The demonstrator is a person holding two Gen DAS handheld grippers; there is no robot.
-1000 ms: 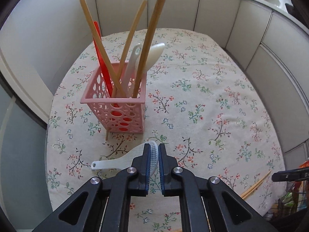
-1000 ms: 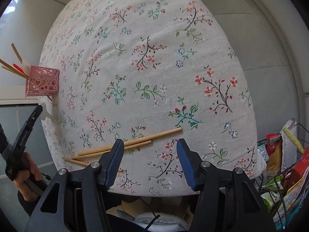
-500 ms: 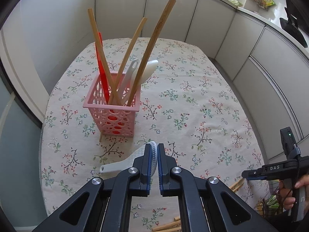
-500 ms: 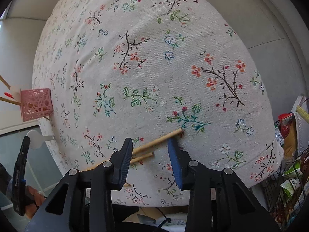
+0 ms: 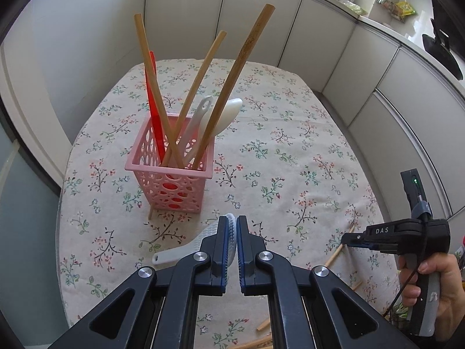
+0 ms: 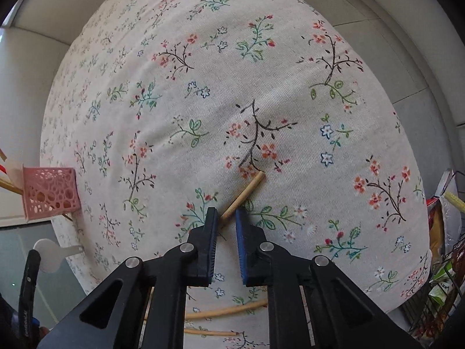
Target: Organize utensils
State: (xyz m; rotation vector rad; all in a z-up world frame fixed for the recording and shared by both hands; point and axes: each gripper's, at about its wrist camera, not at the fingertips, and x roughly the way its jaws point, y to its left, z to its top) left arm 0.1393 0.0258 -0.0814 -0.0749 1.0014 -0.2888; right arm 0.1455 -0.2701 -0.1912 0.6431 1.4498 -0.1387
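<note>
A pink perforated basket (image 5: 168, 180) stands on the floral tablecloth (image 5: 290, 145) and holds several wooden utensils, a red spatula and white spoons. My left gripper (image 5: 231, 226) is shut on the head of a white rice paddle (image 5: 174, 254), just in front of the basket. In the right wrist view, a wooden chopstick (image 6: 245, 193) lies slantwise with its near end between the fingers of my right gripper (image 6: 226, 218). Those jaws are closing and the pads sit tight against it. The left wrist view shows that right gripper (image 5: 353, 240) low over the table's right edge, held by a hand (image 5: 430, 279).
More loose chopsticks (image 6: 226, 311) lie near the table's front edge, under the right gripper. A wire basket of snack packets (image 6: 444, 232) stands off the table's right side. Grey cabinet fronts (image 5: 319, 43) ring the table. In the right wrist view the pink basket (image 6: 49, 193) sits far left.
My right gripper has moved in over the chopstick and its jaws have narrowed from wide to tight around it. It has come into the left wrist view. The left gripper still holds the paddle.
</note>
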